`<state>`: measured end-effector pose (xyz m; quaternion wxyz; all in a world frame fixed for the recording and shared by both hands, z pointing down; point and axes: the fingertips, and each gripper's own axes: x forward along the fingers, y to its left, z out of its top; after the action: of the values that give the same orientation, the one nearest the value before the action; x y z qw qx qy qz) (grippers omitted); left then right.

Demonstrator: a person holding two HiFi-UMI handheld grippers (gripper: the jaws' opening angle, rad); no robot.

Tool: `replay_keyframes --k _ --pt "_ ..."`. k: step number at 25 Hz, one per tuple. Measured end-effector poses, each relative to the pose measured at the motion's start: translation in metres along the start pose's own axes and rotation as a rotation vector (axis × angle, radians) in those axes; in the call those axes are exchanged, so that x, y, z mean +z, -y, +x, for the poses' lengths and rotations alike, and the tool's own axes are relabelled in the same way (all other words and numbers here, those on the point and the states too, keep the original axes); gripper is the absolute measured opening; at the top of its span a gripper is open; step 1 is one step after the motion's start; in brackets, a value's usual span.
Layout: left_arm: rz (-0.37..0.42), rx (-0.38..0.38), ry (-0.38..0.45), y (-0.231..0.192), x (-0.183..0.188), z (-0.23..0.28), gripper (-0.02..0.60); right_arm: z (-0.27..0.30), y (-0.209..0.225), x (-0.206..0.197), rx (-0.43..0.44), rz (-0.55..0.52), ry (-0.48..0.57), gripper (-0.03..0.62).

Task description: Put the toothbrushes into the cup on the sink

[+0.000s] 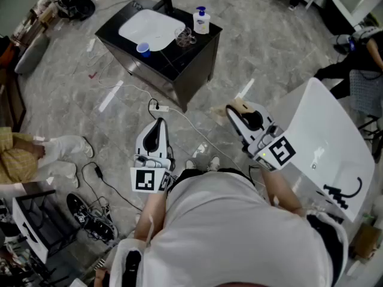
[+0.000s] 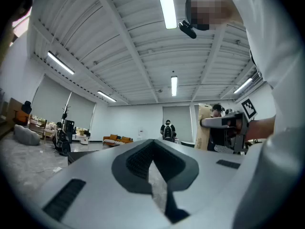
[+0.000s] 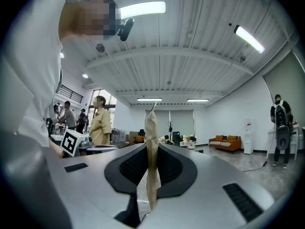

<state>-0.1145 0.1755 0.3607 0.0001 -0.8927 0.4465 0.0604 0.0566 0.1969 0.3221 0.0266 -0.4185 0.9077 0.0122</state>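
The blue cup [image 1: 143, 49] stands at the near edge of the sink [image 1: 152, 26], well apart from me; I see no toothbrushes. My right tongs [image 3: 152, 149] pinch a thin tan sheet [image 3: 151, 128]; my left tongs [image 2: 152, 147] are closed on nothing. Walking over, I could trip on the power strip [image 1: 158, 107]; a soap bottle [image 1: 201, 20] and a glass holder [image 1: 185, 36] crowd the sink's right corner.

No legible text (none anywhere)
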Motion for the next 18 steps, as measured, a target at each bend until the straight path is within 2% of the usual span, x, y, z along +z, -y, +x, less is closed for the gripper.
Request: replay_keyframes --k 11,18 --pt "0.000 0.013 -0.006 0.007 -0.006 0.014 0.003 -0.001 0.016 -0.007 0.016 0.027 0.001 0.055" --pt "0.009 0.038 -0.009 0.009 -0.009 0.012 0.003 -0.002 0.015 -0.002 0.044 -0.005 0.034 0.056"
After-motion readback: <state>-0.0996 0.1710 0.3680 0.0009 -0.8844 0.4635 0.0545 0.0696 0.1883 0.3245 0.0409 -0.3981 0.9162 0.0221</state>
